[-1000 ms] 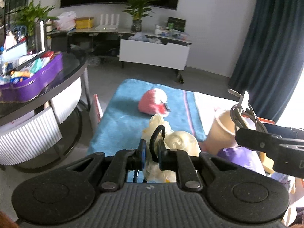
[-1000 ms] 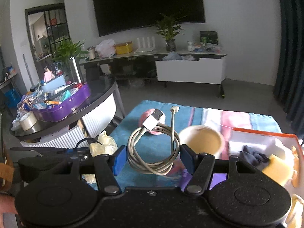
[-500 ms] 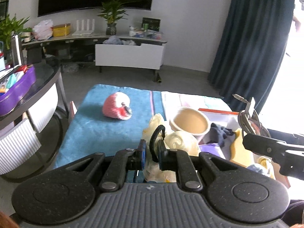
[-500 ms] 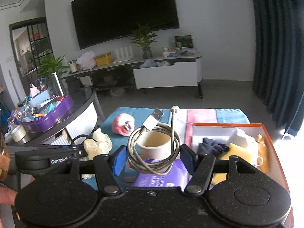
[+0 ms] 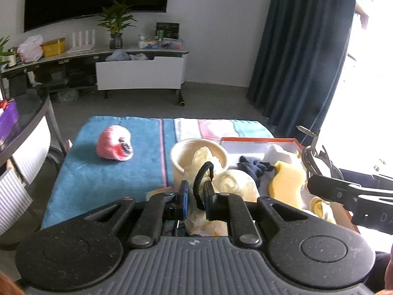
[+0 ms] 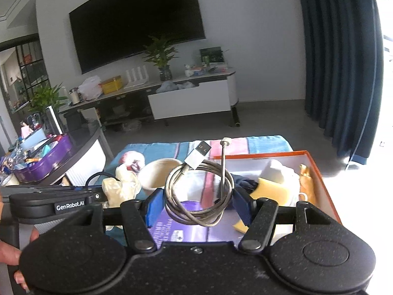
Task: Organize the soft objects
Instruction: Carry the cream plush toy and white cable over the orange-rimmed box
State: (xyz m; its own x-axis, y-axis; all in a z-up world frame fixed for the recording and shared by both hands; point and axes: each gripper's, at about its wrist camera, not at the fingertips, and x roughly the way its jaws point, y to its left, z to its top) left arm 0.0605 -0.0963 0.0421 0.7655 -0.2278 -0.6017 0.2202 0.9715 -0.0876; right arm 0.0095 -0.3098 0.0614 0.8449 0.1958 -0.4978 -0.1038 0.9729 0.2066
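Observation:
My left gripper (image 5: 195, 191) is shut on a thin black loop (image 5: 202, 172) with a crumpled cream glove (image 5: 231, 182) bunched under and ahead of the fingers. It hangs just in front of a beige cup (image 5: 179, 157). My right gripper (image 6: 197, 206) is shut on a coiled grey USB cable (image 6: 196, 196), whose white plug sticks up. Below it lies an orange-rimmed box (image 6: 319, 169) holding a yellow sponge (image 6: 272, 189), a dark blue cloth (image 6: 245, 183) and a white piece (image 6: 275, 169). A pink plush (image 5: 114, 142) lies on the blue towel (image 5: 98, 179).
A purple packet (image 6: 186, 231) lies under the right gripper. A round dark table (image 6: 81, 147) with a purple tray of clutter stands to the left. Beyond are grey floor, a TV bench and dark curtains on the right. A person's hand (image 6: 9, 253) grips the left handle.
Both grippers have swung to the right, off the blue towel toward the cup and the orange box. The round table has slid out to the left. Both grips are unchanged.

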